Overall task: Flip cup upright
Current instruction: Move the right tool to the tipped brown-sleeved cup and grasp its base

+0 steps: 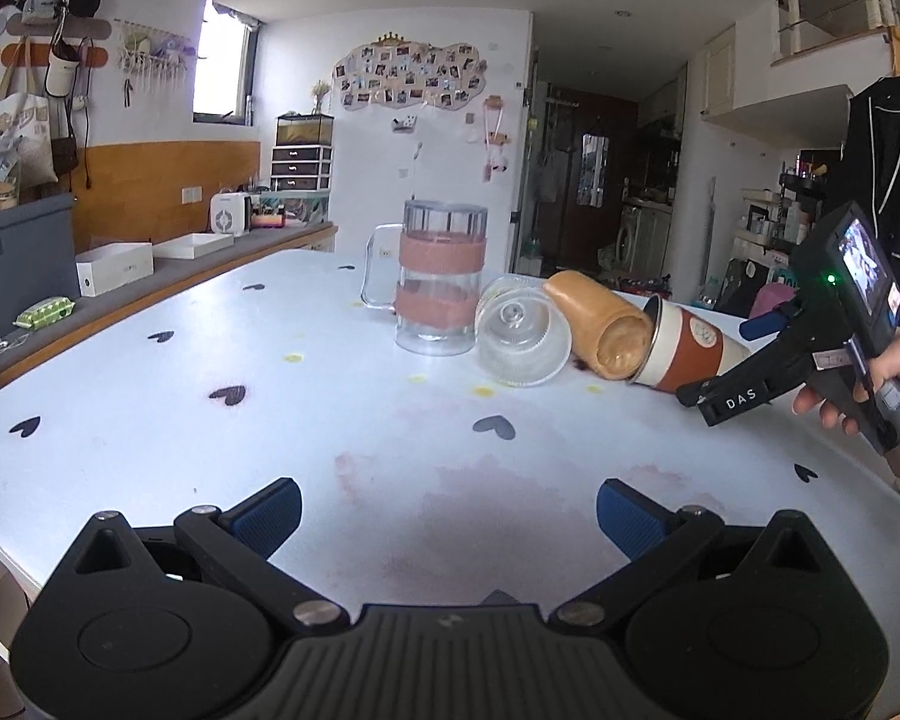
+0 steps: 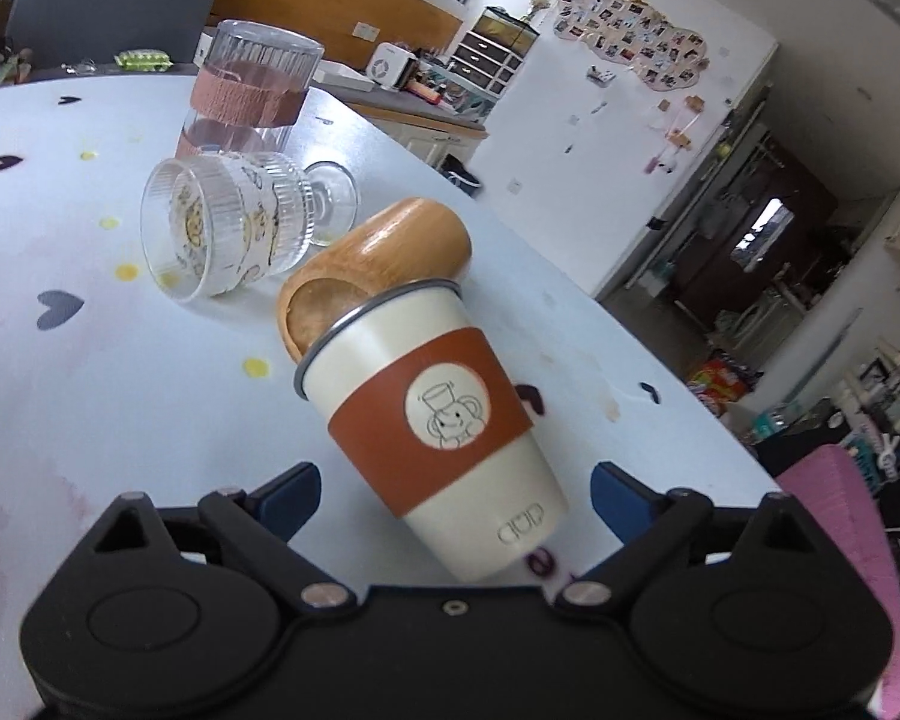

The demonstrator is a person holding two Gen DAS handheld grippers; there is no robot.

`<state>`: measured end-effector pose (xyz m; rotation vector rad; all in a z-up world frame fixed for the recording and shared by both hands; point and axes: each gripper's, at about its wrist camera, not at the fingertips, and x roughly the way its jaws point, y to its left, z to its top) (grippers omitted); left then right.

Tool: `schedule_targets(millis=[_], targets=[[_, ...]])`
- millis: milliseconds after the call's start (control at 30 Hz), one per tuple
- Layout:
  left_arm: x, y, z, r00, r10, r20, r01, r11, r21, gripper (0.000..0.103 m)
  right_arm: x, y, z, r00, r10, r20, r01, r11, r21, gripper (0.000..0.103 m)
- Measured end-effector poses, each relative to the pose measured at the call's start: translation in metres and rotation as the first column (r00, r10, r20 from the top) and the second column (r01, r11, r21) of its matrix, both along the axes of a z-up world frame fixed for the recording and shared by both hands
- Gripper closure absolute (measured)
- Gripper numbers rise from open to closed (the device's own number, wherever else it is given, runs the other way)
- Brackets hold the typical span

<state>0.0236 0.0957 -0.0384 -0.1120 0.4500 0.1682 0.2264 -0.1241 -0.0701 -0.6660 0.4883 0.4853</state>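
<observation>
The cream cup with the brown sleeve (image 2: 432, 420) lies on its side on the table (image 2: 120, 420), rim against a wooden cup (image 2: 384, 258). The right gripper (image 2: 453, 498) straddles its base, fingers apart, apparently lining up a grasp. The left gripper (image 1: 450, 516) hangs open, well apart.

The matt cream cup (image 2: 432, 450) wears a smooth rust-brown sleeve and thin metal rim, beside a satiny wooden cup (image 2: 384, 258), a ribbed clear-glass goblet (image 2: 228, 228), and a glossy, stained pale tabletop (image 2: 120, 420).

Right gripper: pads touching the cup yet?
Apart. Right wrist view shows table on both sides between the open pads and the cup.
</observation>
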Motion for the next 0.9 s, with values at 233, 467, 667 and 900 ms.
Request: schedule_targets(millis=[233, 467, 667, 900], targets=[[0.005, 0.000, -0.005, 1.000, -0.005, -0.012, 0.005, 1.000, -0.003, 0.000, 0.005, 0.002, -0.007, 0.999, 0.027, -0.035, -0.027, 0.999, -0.021, 0.000], [0.003, -0.007, -0.003, 1.000, -0.014, -0.010, 0.014, 1.000, -0.001, 0.000, -0.016, -0.014, 0.012, 0.988, 0.109, -0.113, -0.100, 0.991, 0.085, 0.001], [0.000, -0.011, 0.000, 1.000, -0.019, -0.006, 0.019, 1.000, 0.007, 0.000, -0.019, -0.025, 0.024, 0.970, 0.191, -0.150, -0.159, 0.967, 0.201, 0.007], [0.002, -0.013, 0.001, 1.000, -0.025, -0.005, 0.025, 1.000, 0.014, 0.000, 0.008, -0.023, 0.004, 0.987, 0.035, -0.158, -0.007, 0.985, 0.174, 0.004]])
